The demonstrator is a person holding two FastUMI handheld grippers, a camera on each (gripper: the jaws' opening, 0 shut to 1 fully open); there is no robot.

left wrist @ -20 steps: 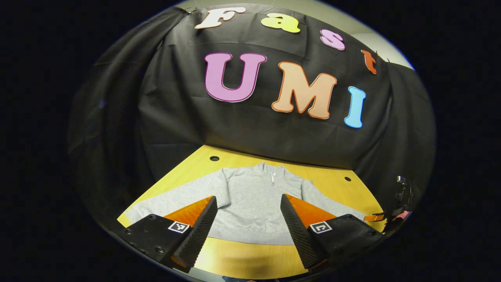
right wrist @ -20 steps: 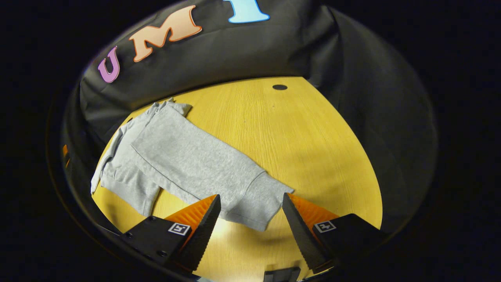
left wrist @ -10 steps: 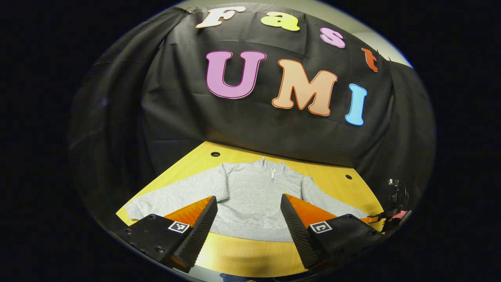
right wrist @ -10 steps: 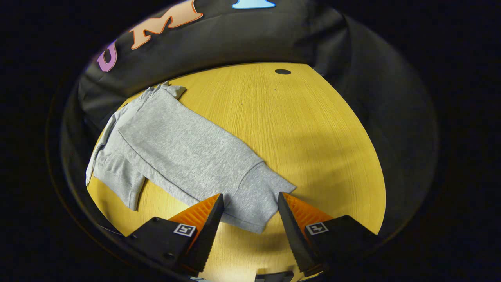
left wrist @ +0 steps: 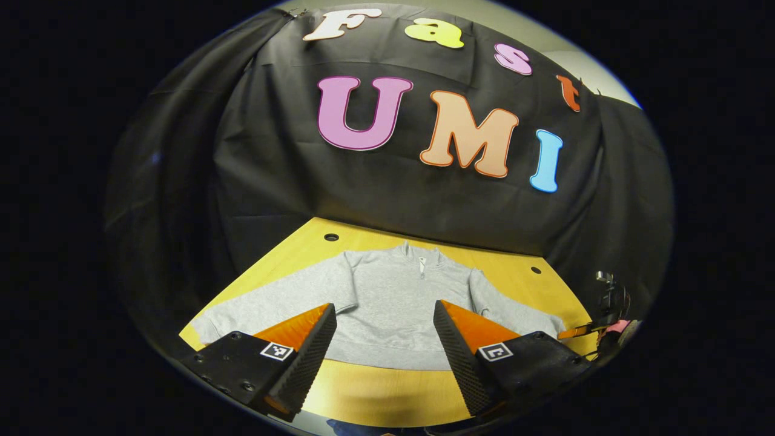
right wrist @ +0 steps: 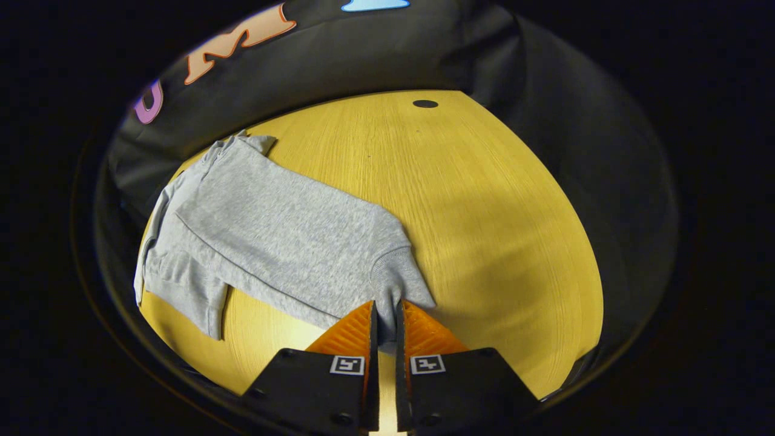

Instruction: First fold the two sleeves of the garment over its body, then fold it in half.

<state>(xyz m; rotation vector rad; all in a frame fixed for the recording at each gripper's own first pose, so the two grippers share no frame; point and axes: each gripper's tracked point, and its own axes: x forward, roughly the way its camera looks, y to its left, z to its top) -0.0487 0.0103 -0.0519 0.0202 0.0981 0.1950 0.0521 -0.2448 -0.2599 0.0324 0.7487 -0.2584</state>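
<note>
Right gripper view: the right gripper point(right wrist: 385, 321) is clamped on the cuff of the sleeve point(right wrist: 399, 284) at lower centre. The grey garment point(left wrist: 387, 297) lies flat on the yellow table point(left wrist: 387, 393). The left gripper point(left wrist: 384, 339) hangs wide apart, holding nothing.

A yellow wood-grain table point(left wrist: 375, 396) with a rounded outline is enclosed at its far edge and both side edges by a draped black cloth wall point(left wrist: 272, 181), creased in long folds. Small dark round holes point(left wrist: 331, 237) are set near the table's far corners. A pale wall point(left wrist: 581, 66) is seen above the cloth, and soft shadows are cast across the tabletop.
</note>
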